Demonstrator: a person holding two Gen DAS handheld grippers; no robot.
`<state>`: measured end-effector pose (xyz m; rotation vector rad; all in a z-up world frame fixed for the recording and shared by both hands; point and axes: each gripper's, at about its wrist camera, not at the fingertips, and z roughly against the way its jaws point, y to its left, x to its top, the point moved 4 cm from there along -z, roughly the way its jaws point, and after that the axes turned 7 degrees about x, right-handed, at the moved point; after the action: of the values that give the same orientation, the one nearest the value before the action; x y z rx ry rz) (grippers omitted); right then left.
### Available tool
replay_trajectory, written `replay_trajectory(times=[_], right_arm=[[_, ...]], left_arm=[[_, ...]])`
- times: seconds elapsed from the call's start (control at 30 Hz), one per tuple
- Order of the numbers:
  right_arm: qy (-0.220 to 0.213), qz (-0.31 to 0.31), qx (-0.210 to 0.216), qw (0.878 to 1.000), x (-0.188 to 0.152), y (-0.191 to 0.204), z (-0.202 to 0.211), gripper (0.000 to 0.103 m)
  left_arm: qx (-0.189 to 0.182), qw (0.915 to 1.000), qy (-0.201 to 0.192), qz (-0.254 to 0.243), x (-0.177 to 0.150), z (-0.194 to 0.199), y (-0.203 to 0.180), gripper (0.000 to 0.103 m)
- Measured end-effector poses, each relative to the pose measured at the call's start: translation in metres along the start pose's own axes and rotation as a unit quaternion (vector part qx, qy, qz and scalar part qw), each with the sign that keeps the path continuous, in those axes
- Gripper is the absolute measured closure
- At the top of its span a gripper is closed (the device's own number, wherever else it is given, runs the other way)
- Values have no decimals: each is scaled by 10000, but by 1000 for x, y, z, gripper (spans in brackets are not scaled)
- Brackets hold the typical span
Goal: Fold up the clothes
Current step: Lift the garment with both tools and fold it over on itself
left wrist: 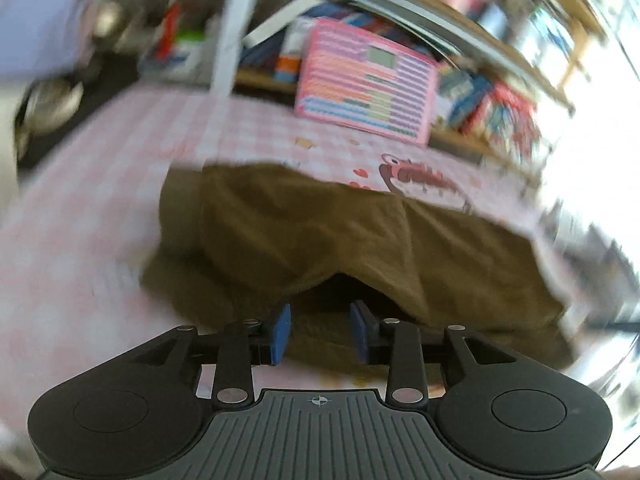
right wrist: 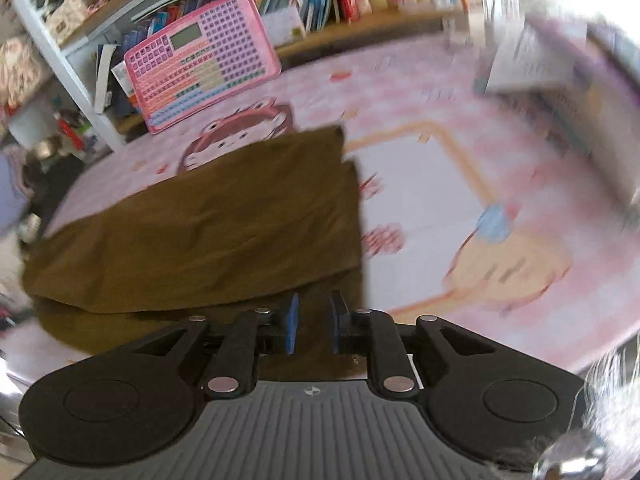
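We note the folded garment (right wrist: 200,224) lying on the mat (right wrist: 440,200), near both grippers. Far behind it a toy keyboard (right wrist: 200,72) leans against the bookshelf (right wrist: 360,32). A paper sheet (right wrist: 520,60) lies far right.

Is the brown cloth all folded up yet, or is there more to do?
Partly. The brown cloth already lies doubled over on the pink mat, one layer on top of another. The left gripper and right gripper are both open at its near edge, holding nothing. It still looks wide, so more folds probably remain.
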<state>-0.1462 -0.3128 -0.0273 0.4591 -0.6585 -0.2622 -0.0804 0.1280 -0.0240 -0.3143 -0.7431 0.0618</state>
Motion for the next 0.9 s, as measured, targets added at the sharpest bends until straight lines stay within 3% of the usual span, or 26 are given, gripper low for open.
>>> replay_trajectory(times=[0.07, 0.1, 0.17, 0.37, 0.5, 0.57, 0.7, 0.77, 0.83, 0.87, 0.9], right_arm=[[43, -706, 263, 9972, -2, 0, -5, 71], [41, -1117, 403, 9929, -2, -2, -8, 65], [32, -1888, 618, 9801, -2, -8, -14, 63], [-231, -3355, 749, 9388, 2, -35, -31, 63], [-313, -3672, 786, 9263, 3, -42, -41, 63], [-334, -3721, 842, 9238, 6, -43, -44, 63], [-309, -3829, 872, 9191, 11, -46, -49, 63], [-290, -3852, 872, 9182, 14, -48, -52, 63], [-269, -3868, 870, 9177, 17, -50, -55, 65], [-259, -3850, 856, 9186, 18, -50, -56, 67], [-250, -3817, 833, 9202, 20, -51, -56, 73]], left_arm=[[-320, 9951, 100, 928, -4, -2, 13, 69], [-471, 9884, 116, 1441, -6, -4, 21, 69], [-754, 9688, 145, 2358, -10, -9, 33, 69], [-1045, 9323, 272, 3452, -12, -33, 39, 68], [-1222, 9009, 355, 4151, -13, -48, 43, 66], [-1181, 8895, 396, 4397, -16, -55, 45, 63], [-1025, 8784, 358, 4655, -14, -66, 53, 63], [-961, 8745, 268, 4747, -11, -69, 57, 67], [-882, 8775, 131, 4712, -4, -70, 58, 73], [-797, 8848, 34, 4591, 2, -69, 57, 88], [-661, 8976, -68, 4359, 8, -66, 54, 95]])
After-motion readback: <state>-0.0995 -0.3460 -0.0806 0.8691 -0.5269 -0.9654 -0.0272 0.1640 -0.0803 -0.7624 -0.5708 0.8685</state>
